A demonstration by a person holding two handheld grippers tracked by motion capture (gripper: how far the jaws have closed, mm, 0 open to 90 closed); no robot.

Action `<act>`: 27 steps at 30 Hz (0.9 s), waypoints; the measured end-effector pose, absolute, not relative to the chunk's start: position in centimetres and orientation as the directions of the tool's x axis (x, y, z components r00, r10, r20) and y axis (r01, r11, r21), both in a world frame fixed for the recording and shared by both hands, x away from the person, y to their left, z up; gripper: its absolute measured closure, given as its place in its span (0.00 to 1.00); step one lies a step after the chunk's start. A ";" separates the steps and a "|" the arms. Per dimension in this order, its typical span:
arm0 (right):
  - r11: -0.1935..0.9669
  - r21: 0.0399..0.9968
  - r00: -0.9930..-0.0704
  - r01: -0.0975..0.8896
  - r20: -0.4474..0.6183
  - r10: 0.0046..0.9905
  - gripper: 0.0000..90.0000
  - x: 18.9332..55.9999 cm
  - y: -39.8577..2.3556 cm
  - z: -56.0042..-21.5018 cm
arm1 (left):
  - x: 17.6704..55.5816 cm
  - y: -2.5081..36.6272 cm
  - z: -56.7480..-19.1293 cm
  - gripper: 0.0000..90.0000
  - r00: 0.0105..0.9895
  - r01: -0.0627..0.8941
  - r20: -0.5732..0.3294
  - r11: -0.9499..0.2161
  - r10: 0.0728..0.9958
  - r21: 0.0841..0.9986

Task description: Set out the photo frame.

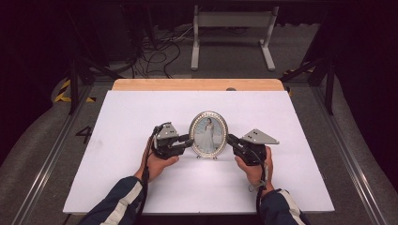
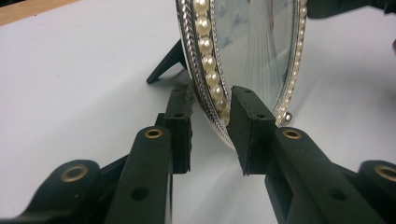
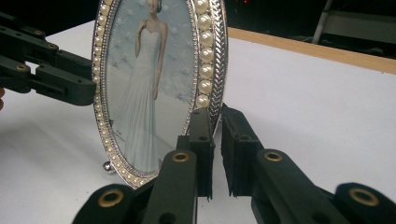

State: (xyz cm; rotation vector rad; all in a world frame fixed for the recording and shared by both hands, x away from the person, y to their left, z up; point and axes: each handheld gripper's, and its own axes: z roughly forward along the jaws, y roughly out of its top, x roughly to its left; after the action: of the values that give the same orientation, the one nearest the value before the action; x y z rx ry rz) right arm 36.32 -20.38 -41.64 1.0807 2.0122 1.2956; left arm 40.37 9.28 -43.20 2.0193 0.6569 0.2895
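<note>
An oval picture frame [image 1: 208, 133] with a silver, pearl-studded rim stands upright on the white table [image 1: 141, 112]. It holds a photo of a figure in a long white dress. My left gripper [image 1: 190, 142] is at the frame's left edge. In the left gripper view its pads [image 2: 252, 126] sit tight on either side of the frame's rim [image 2: 210, 88]. My right gripper [image 1: 230, 138] is at the right edge, its narrow jaws pinching the rim [image 3: 212, 70] near its lower part. The frame's black easel leg [image 2: 166, 63] props it from behind.
The white sheet covers most of a wooden tabletop [image 1: 197, 84] whose far edge shows bare. Beyond the table lie floor cables [image 1: 159, 51] and a white metal stand [image 1: 232, 35]. A person's two sleeved forearms [image 1: 119, 201] enter from the bottom.
</note>
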 end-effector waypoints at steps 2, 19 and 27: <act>0.229 0.909 -0.558 0.347 0.004 0.830 0.93 36.3 -20.5 -41.7 | 40.3 9.2 -43.2 0.77 0.828 0.327 -0.055 -0.401 0.558 0.856; 0.321 0.892 -0.614 0.318 -0.065 0.787 0.87 36.0 -20.5 -41.7 | 39.8 9.1 -43.8 0.63 0.842 0.278 0.013 -0.455 0.540 0.846; 0.380 0.880 -0.625 0.287 -0.129 0.770 0.77 35.2 -21.4 -41.3 | 38.9 10.0 -43.3 0.42 0.841 0.236 0.096 -0.521 0.532 0.820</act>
State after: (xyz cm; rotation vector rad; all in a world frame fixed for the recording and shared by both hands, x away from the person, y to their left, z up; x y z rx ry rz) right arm 35.22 -21.35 -41.29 0.9061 2.1117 1.1938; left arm 38.91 9.99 -43.26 2.1298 0.5591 0.4240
